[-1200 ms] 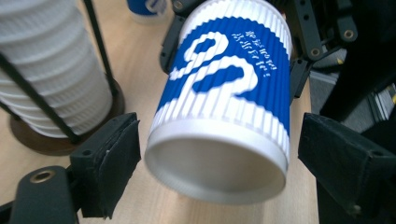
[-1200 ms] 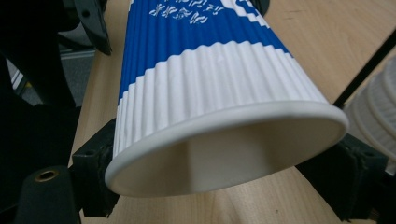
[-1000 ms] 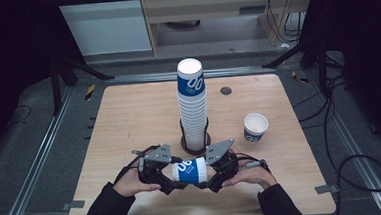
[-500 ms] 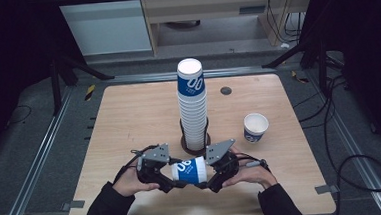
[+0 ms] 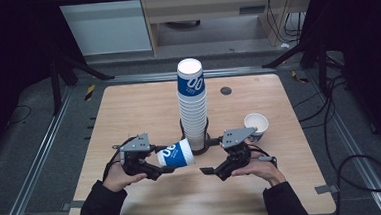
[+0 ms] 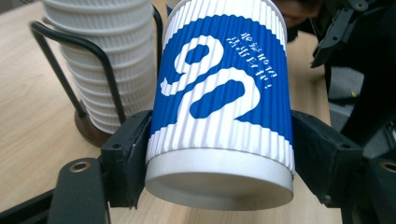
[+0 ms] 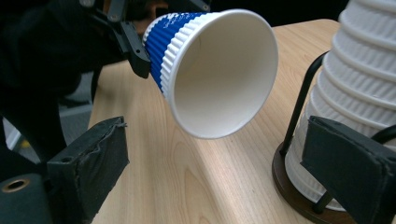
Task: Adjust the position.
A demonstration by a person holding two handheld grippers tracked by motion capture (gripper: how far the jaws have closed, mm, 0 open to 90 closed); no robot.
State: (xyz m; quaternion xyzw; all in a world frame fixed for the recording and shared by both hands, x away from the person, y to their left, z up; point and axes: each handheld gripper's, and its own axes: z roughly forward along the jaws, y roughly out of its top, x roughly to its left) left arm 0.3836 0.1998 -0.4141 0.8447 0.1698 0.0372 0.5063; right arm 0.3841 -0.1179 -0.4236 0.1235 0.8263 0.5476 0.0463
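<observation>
A blue-and-white ribbed paper cup (image 5: 175, 153) lies on its side in the air, with my left gripper (image 5: 160, 160) shut on its base end. In the left gripper view both pads press the cup (image 6: 219, 93) just above its bottom rim. My right gripper (image 5: 210, 172) stands open to the right of the cup's mouth, apart from it. Its jaws have just been opening and nothing is between them. In the right gripper view the cup's open mouth (image 7: 219, 74) faces me beyond the spread jaws. A tall stack of upside-down cups (image 5: 192, 107) stands in a black wire holder (image 5: 206, 142) behind both grippers.
One upright paper cup (image 5: 256, 126) stands on the wooden table (image 5: 128, 111) right of the stack. A small dark round mark (image 5: 225, 90) lies at the back right. Metal rails and cables run along the floor on both sides.
My right gripper has let go of the cup, opened and drawn away to the right. The left gripper has shifted left with the cup in it.
</observation>
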